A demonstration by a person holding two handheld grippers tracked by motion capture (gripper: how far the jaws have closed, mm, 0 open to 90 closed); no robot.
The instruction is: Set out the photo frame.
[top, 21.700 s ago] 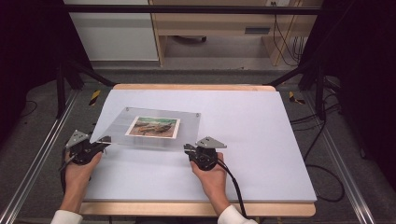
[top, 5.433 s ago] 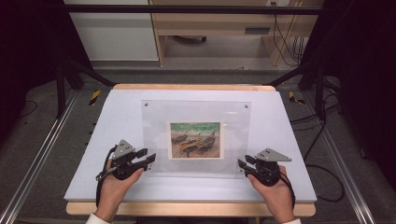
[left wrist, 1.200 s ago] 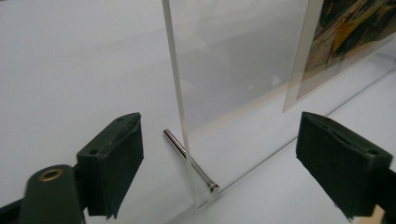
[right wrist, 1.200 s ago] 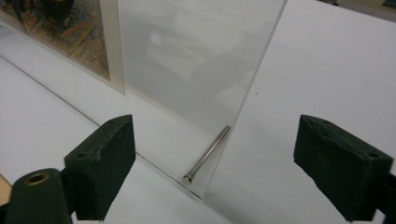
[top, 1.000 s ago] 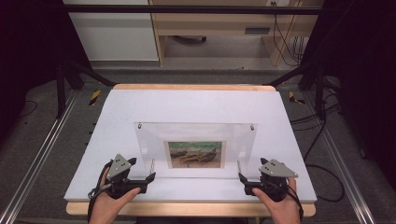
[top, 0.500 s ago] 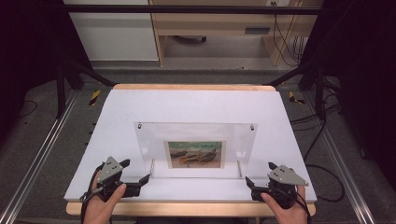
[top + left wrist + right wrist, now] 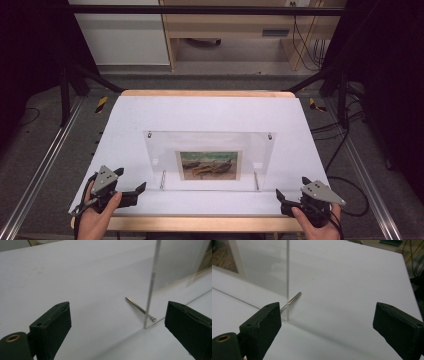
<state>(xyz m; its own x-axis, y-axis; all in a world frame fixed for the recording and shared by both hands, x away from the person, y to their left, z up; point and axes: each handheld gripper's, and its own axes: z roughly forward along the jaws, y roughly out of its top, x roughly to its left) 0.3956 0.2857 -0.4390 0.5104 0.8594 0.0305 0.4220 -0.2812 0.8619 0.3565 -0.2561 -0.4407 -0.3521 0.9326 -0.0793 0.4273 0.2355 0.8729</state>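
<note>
Two clear acrylic panes make up the picture frame (image 7: 209,161), which stands upright near the front middle of the white bench (image 7: 210,112). Sandwiched inside it is a small print of boats (image 7: 209,165), sitting low and centred in the panes. Metal pins (image 7: 139,308) jut from the frame's lower corners and rest on the bench as feet. The left gripper (image 7: 131,192) sits just off the frame's left bottom corner, jaws spread and holding nothing. The right gripper (image 7: 283,201) sits off the right bottom corner, jaws likewise spread wide, apart from the frame.
</note>
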